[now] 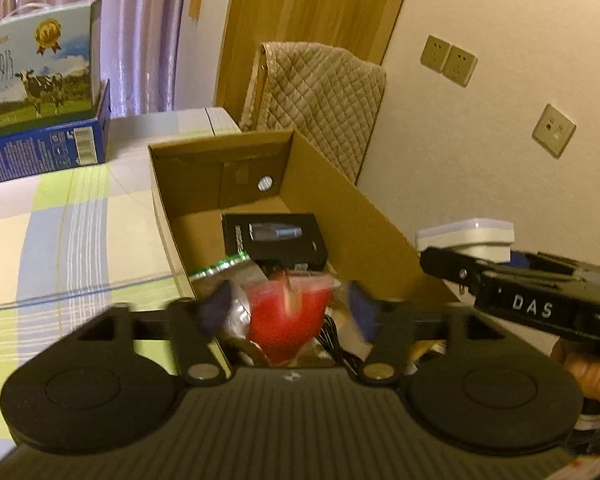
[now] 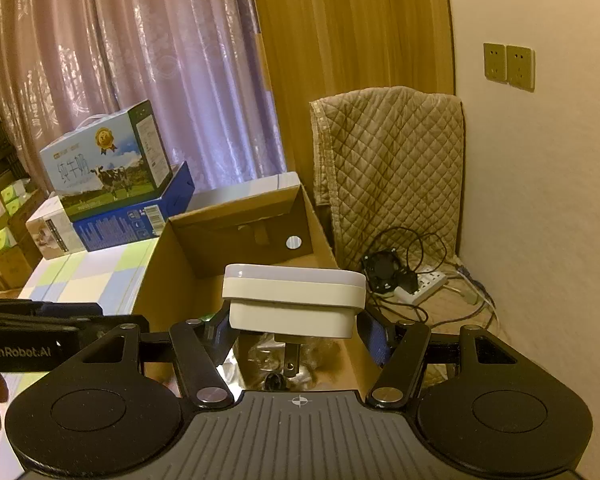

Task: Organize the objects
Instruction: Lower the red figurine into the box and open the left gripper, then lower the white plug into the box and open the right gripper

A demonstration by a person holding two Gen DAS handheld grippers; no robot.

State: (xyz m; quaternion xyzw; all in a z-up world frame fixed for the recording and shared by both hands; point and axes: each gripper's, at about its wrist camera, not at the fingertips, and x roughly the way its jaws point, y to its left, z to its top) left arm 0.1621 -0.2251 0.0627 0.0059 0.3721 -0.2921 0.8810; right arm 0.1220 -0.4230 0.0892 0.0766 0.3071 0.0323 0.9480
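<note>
Work area: we stand both grippers over the near end of an open cardboard box (image 1: 284, 184) that sits on a checked cloth (image 1: 60, 232) beside the wall.
Left gripper (image 1: 290, 312): its jaws stand apart, with a red packet (image 1: 284, 320) between them; motion blur hides whether the pads touch it, so we do not call it gripped. We judge the packet is being let go into the box.
Right gripper (image 2: 296, 334): its jaws are clamped on the lower body of a white plug-in adapter (image 2: 294, 300). We hold it with the metal prong pointing down and the wide cap clear of the pads, which keeps the hold on the flat sides.
Adapter position: above the near right part of the box, not yet inside.
Box contents: a black product box (image 1: 274, 240) lies on the floor, with foil and clear wrappers toward the near end.
Space: the far end is bare, so we judge it the easiest place for the adapter.
Surroundings: milk cartons (image 2: 108, 168) are stacked at the far left; a power strip (image 2: 424, 284) lies on the floor, right.
</note>
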